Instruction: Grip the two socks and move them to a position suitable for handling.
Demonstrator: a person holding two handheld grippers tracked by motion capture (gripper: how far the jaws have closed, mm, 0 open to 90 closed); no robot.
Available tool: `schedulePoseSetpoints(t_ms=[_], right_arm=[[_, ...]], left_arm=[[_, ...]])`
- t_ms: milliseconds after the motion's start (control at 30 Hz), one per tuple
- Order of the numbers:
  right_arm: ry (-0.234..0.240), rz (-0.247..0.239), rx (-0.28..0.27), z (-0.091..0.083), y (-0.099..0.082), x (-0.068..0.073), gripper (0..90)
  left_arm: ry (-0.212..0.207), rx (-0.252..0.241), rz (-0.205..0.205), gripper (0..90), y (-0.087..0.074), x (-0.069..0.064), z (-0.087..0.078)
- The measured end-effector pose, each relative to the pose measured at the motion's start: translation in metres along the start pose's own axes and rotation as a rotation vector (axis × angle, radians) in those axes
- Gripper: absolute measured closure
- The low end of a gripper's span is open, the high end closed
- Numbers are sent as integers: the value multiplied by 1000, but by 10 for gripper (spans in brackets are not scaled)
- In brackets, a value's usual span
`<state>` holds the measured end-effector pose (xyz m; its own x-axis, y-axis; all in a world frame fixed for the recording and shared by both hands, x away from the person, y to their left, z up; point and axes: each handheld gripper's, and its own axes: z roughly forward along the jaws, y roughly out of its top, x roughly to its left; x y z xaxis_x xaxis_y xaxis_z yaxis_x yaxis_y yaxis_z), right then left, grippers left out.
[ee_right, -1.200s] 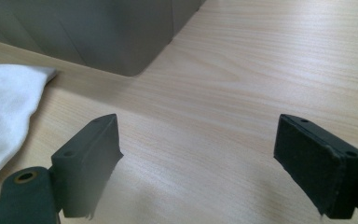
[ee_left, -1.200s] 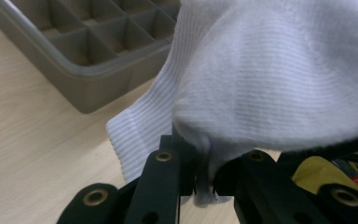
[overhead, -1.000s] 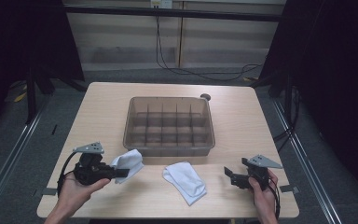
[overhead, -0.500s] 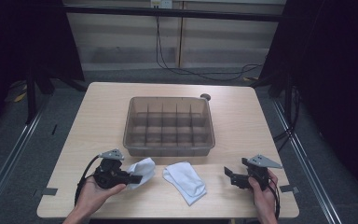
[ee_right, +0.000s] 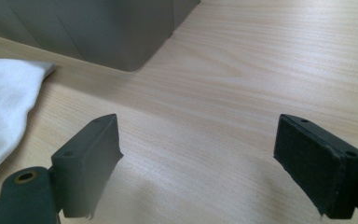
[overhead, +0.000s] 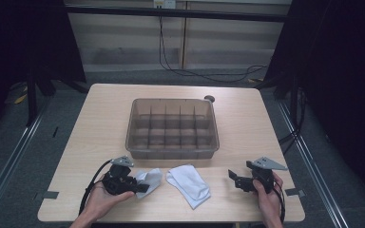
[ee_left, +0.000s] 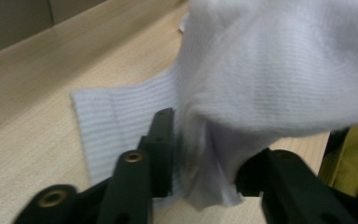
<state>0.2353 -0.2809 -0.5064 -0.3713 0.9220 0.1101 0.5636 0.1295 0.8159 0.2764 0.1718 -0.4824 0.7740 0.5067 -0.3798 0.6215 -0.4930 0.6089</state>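
A white sock (overhead: 152, 177) lies on the table near the front left, beside a second white sock (overhead: 190, 186). My left gripper (overhead: 140, 186) rests low on the table with its jaws around the first sock's edge. In the left gripper view a fold of that sock (ee_left: 270, 70) hangs between the jaws of the left gripper (ee_left: 209, 163). The jaws have just been opening and stand apart, no longer pinching the cloth. My right gripper (overhead: 233, 179) sits at the front right, and in its own view the right gripper (ee_right: 200, 154) is wide open over bare wood.
A clear plastic bin (overhead: 132, 142) with several divided compartments stands mid-table, just behind the socks. Its corner (ee_right: 98, 28) and the second sock (ee_right: 4, 98) appear in the right gripper view. A small dark knob (overhead: 209, 99) sits behind the bin. Black cables trail from both grippers.
My left hand came down and to the right, laying the sock on the table beside the other one. Its jaws have parted from the cloth. The right hand stayed still.
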Motion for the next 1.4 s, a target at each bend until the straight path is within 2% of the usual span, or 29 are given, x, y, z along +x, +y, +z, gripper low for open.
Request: schedulePoseSetpoints(t_ms=[100,267,533,600,667,767,867,933,1000,1033,1100,1167,1267,1400], right_arm=[[-5,4,0,0,0,0,137],[-8,11,3,0,0,-1,137],[-25,21,2,0,0,-1,138],[-24,35,6,0,0,-1,138],[-22,30,3,0,0,-1,139],[-16,39,-2,-1,1,2,154],[20,21,-20,-2,5,10,170],[41,34,-14,-1,9,15,225],[97,42,7,-1,14,24,212],[121,27,11,-1,17,29,226],[118,-19,7,-1,21,42,236],[153,-34,19,1,23,51,237],[179,-89,32,6,25,65,253],[203,-129,55,11,25,78,243]], left_arm=[[-9,-10,5,481,0,-2,-2],[-23,-41,21,403,1,-7,-12],[-38,-124,25,374,9,-15,-29],[-36,-139,29,368,11,-16,-32],[-41,-144,27,366,13,-16,-34],[-40,-177,36,363,18,-20,-42],[-41,-202,45,365,25,-23,-48],[-36,-203,51,385,29,-25,-47],[-27,-197,57,427,33,-27,-44],[-28,-197,62,446,35,-27,-42],[-24,-201,52,511,38,-27,-37],[-7,-171,66,580,42,-27,-27],[-1,-144,66,658,47,-24,-10],[12,-121,60,694,49,-22,5]])
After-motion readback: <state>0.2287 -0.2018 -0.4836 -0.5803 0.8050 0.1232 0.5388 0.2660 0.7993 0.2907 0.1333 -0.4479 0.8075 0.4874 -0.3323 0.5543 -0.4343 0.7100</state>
